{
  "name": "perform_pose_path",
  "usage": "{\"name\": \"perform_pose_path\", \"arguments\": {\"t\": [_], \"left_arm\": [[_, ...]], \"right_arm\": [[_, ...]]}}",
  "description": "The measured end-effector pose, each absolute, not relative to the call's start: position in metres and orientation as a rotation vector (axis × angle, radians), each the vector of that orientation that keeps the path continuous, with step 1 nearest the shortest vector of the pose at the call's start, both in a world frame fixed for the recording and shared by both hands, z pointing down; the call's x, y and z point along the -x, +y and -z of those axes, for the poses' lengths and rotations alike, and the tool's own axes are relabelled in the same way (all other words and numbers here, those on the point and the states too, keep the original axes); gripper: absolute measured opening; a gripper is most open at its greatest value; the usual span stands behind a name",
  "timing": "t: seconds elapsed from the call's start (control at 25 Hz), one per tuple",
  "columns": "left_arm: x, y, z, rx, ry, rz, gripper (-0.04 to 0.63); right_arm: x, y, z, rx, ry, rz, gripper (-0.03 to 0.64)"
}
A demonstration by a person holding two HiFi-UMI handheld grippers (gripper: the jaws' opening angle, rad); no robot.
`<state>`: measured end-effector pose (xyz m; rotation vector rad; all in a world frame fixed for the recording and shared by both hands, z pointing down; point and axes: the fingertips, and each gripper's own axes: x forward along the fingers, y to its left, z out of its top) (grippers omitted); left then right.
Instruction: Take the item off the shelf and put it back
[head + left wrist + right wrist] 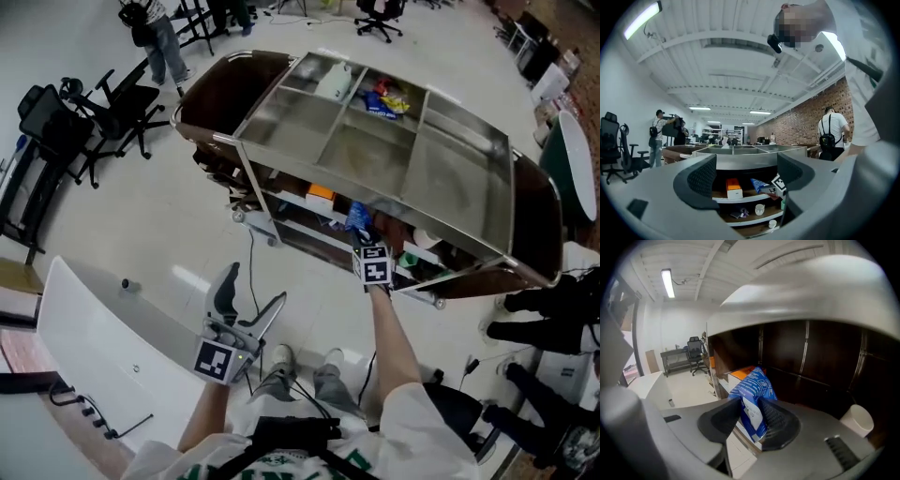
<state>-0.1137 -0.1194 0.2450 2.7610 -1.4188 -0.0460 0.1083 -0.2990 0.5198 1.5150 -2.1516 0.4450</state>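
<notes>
A blue snack bag (754, 390) stands at the front lip of the cart's middle shelf (302, 206), beside an orange-and-white box (743, 372). My right gripper (750, 420) is shut on the bag's lower end, both pads against it. From the head view, the right gripper (364, 236) reaches under the cart's steel top tray (375, 150) with the bag (356, 217) at its tip. My left gripper (248, 300) hangs low over the floor, well short of the cart, open and empty. Its own view shows the left gripper (746, 176) framing the shelves and box (733, 188).
A white cup (855, 420) sits on the shelf right of the bag; another cup (759, 209) is on the shelf below. The top tray holds a white bottle (336, 80) and snack packs (384, 98). Office chairs (103, 103) stand left, a white table (103, 337) at my left.
</notes>
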Motion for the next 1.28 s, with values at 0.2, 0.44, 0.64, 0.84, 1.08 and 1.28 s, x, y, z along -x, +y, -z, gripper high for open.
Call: {"name": "perform_pose_path", "arguments": {"t": [0.2, 0.44, 0.64, 0.84, 1.08, 1.28], "left_arm": [[0.137, -0.127, -0.277, -2.756, -1.460, -0.109, 0.382], [0.146, -0.133, -0.286, -2.684, -1.481, -0.146, 0.382], [0.152, -0.130, -0.283, -2.676, -1.498, -0.166, 0.382], [0.157, -0.130, -0.284, -2.663, -1.508, -0.157, 0.382], [0.154, -0.134, -0.277, -2.738, -1.510, -0.069, 0.382], [0.135, -0.132, -0.263, -2.776, -1.434, 0.047, 0.382]], "right_arm": [[-0.113, -0.338, -0.556, -1.552, -2.097, -0.528, 0.169], [-0.114, -0.365, -0.580, -1.576, -2.055, -0.555, 0.198], [-0.119, -0.384, -0.573, -1.655, -2.060, -0.511, 0.354], [-0.117, -0.371, -0.561, -1.653, -2.060, -0.492, 0.364], [-0.092, -0.316, -0.499, -1.667, -2.297, -0.415, 0.364], [-0.087, -0.238, -0.447, -1.788, -2.422, -0.468, 0.364]]}}
